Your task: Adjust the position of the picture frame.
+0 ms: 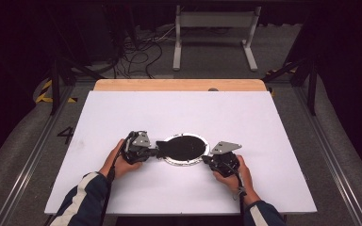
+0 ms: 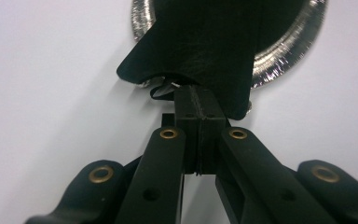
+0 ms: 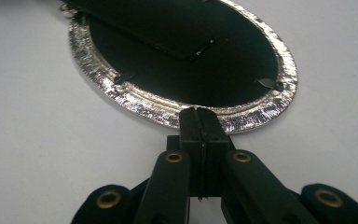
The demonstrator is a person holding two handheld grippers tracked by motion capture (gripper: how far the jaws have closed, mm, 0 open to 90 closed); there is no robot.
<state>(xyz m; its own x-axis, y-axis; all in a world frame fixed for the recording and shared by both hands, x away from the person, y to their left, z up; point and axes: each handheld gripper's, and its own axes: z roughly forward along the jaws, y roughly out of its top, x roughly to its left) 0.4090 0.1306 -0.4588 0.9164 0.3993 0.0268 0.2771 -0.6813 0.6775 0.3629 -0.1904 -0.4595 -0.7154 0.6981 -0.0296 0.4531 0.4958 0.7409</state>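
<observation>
A round silver foil plate [image 1: 185,163] with a dark inside lies at the middle of the white table top [image 1: 179,113]. A flat black sheet [image 1: 181,147] rests across it, and its pointed corner sticks out past the left rim. My left gripper [image 1: 154,151] is shut on that corner; in the left gripper view the sheet [image 2: 200,51] overlaps the closed tips [image 2: 198,95] in front of the foil rim [image 2: 284,60]. My right gripper [image 1: 207,160] is shut at the plate's near right rim [image 3: 135,100], with its tips [image 3: 198,112] pinched on the foil. Two small black tabs [image 3: 126,77] sit along the inner rim.
The white board reaches to a wooden strip [image 1: 179,85] at the far edge. Beyond the table, a white metal stand [image 1: 214,21] and loose cables [image 1: 136,56] are on the floor. Bare board lies on every side of the plate.
</observation>
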